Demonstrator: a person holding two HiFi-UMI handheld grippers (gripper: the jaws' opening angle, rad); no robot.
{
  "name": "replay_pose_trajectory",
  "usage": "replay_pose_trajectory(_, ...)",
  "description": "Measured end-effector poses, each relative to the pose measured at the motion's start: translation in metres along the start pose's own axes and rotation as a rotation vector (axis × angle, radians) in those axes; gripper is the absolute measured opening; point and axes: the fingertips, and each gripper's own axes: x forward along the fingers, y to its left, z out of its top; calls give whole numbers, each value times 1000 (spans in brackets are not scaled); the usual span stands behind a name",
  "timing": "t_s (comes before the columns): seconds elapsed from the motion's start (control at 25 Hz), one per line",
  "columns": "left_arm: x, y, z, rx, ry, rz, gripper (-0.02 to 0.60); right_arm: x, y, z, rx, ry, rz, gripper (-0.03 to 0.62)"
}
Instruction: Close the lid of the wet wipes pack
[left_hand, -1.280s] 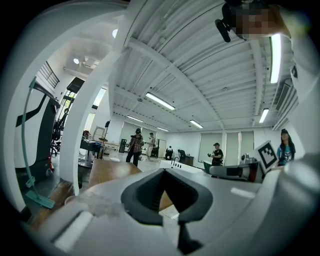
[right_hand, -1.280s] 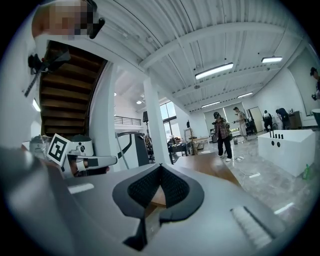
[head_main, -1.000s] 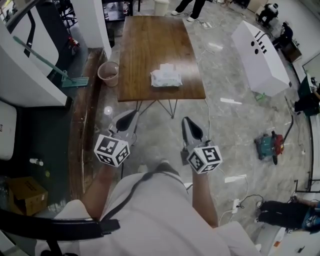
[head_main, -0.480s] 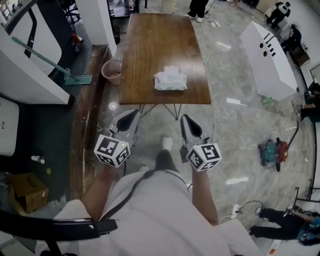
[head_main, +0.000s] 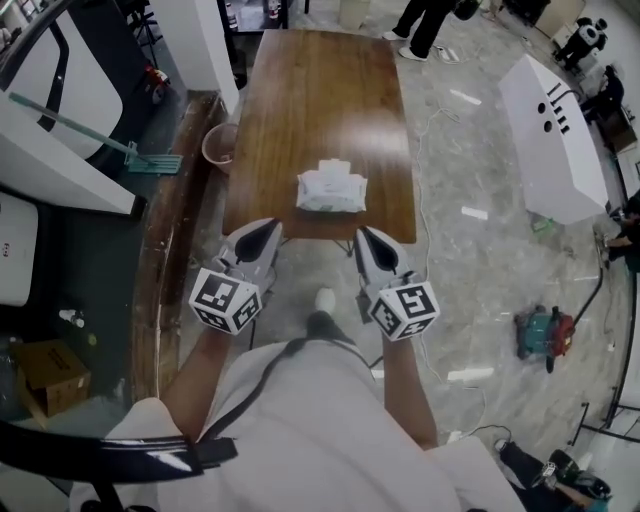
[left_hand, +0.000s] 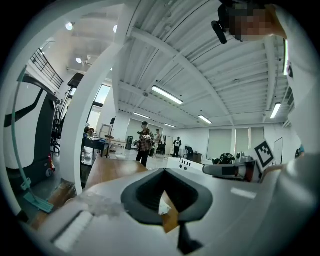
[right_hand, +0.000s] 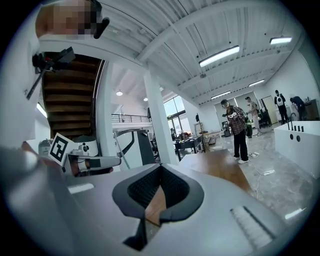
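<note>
The white wet wipes pack (head_main: 331, 190) lies flat on the near half of the long wooden table (head_main: 320, 90), with a white flap showing at its far edge. My left gripper (head_main: 264, 229) and right gripper (head_main: 363, 234) are held side by side just short of the table's near edge, pointing at the pack, which lies between their lines. Both are shut with nothing in them and well short of the pack. In each gripper view the dark pads meet, and only the brown tabletop shows beyond them.
A pink bucket (head_main: 219, 148) and a green mop (head_main: 150, 162) stand on the floor left of the table, by a white pillar (head_main: 205, 50). A big white box (head_main: 560, 140) lies to the right, with a floor tool (head_main: 540, 330) nearer. A person (head_main: 425, 25) stands past the far end.
The person carrying the grippers has walked up to the table. Both grippers have come forward from over the floor to its near edge, still shut, and the pack now lies much closer.
</note>
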Motion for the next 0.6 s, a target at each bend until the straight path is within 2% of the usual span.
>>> replay_pose_trajectory(0.32,67,12,6,-11,12,65,0,43,-53,10,-13,50,111,8)
replay_pose_trajectory(0.6,105,21,7,-10,8,127,0,70,-81,4,-3,100,220,8)
